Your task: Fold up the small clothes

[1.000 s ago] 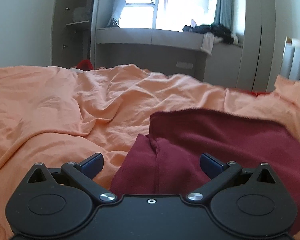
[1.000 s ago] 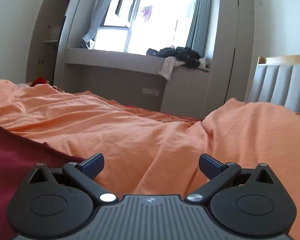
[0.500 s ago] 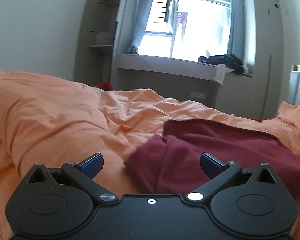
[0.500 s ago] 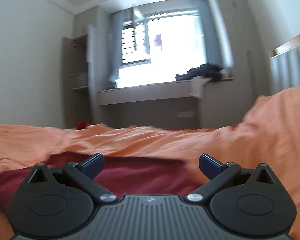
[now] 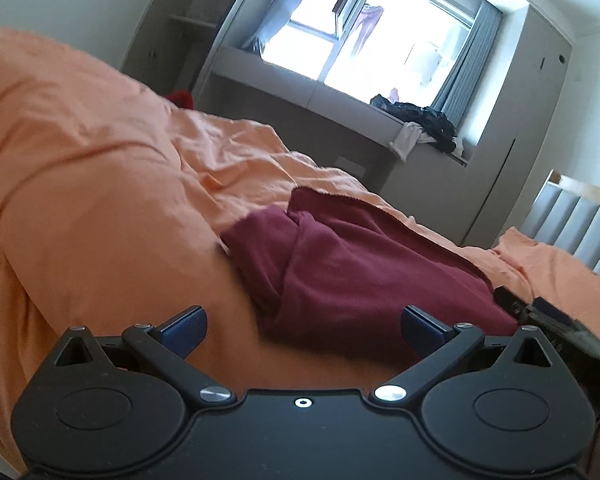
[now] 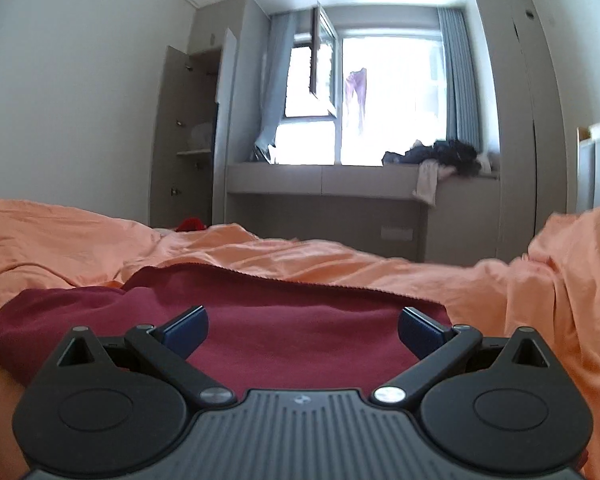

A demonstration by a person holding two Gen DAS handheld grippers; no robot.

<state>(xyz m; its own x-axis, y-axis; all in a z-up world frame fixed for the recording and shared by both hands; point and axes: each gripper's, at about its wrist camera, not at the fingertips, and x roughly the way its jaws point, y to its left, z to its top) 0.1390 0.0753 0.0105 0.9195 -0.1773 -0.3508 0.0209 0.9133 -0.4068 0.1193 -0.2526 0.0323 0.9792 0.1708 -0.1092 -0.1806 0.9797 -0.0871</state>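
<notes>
A dark red garment [image 5: 352, 268] lies partly folded on the orange bedcover [image 5: 92, 184], with one flap doubled over at its left end. My left gripper [image 5: 303, 330] is open just in front of the garment's near edge, holding nothing. The other gripper's black body pokes in at the right edge of the left wrist view. In the right wrist view the same red garment [image 6: 300, 320] spreads across the orange bedcover [image 6: 540, 292], and my right gripper [image 6: 303, 330] hangs open over its near edge, nothing between its blue fingers [image 6: 186, 330].
A window bench [image 6: 340, 184] carries a pile of dark clothes [image 6: 444, 156]. An open cupboard [image 6: 188, 140] stands at the left and a tall wardrobe at the right. A padded headboard [image 5: 572, 232] sits at the right. A small red object [image 6: 190, 224] lies beyond the bed.
Both grippers have pulled back and tilted upward, so more of the room shows. The right gripper swung left to face the red garment. Both stay open.
</notes>
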